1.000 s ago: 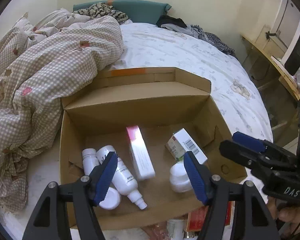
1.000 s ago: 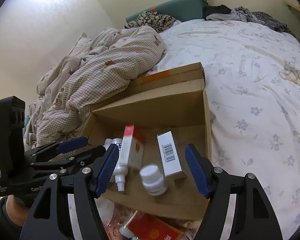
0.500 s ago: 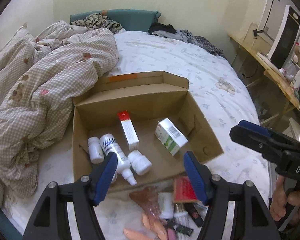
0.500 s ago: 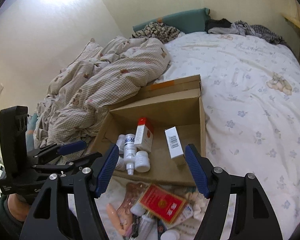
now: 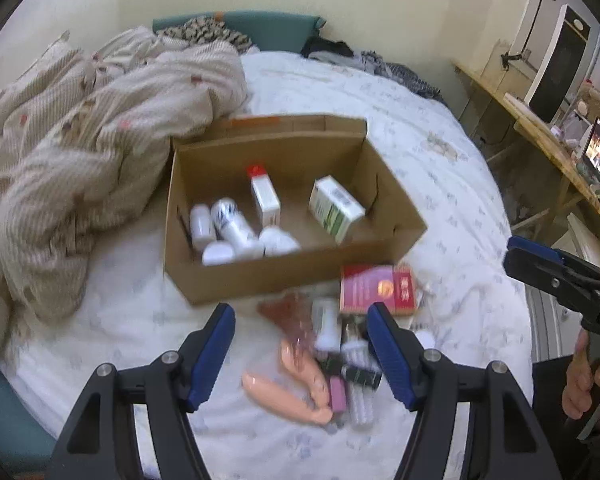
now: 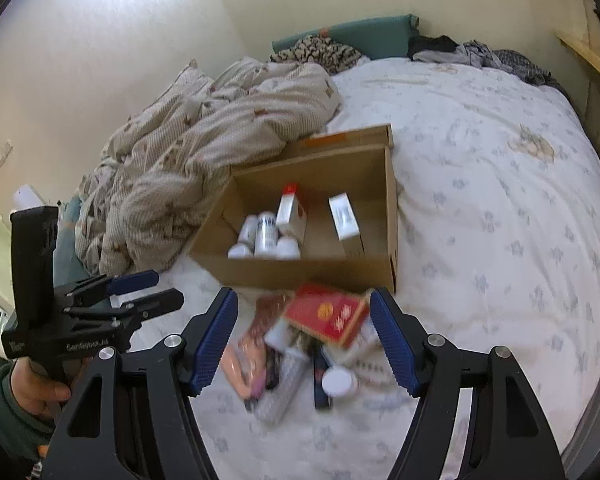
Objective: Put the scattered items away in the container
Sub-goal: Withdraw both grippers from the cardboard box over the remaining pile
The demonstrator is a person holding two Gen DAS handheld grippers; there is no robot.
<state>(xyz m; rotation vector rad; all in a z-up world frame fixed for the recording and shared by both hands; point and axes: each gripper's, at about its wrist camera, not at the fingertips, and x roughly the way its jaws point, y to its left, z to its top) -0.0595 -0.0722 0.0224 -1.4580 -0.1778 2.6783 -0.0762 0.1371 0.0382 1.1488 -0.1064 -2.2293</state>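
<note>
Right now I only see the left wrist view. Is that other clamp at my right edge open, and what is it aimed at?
Observer: Open. In the right wrist view the right gripper has its fingers spread, with the red box framed between them and nothing gripped.
Operator: And who is holding my clamp?
Observer: A hand in a green sleeve grips the handle of the left gripper.

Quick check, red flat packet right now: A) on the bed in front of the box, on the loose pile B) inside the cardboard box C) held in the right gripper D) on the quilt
A: the red packet lies outside the cardboard box, against its near wall atop the loose pile, and both grippers, left and right, are open and empty.
</note>
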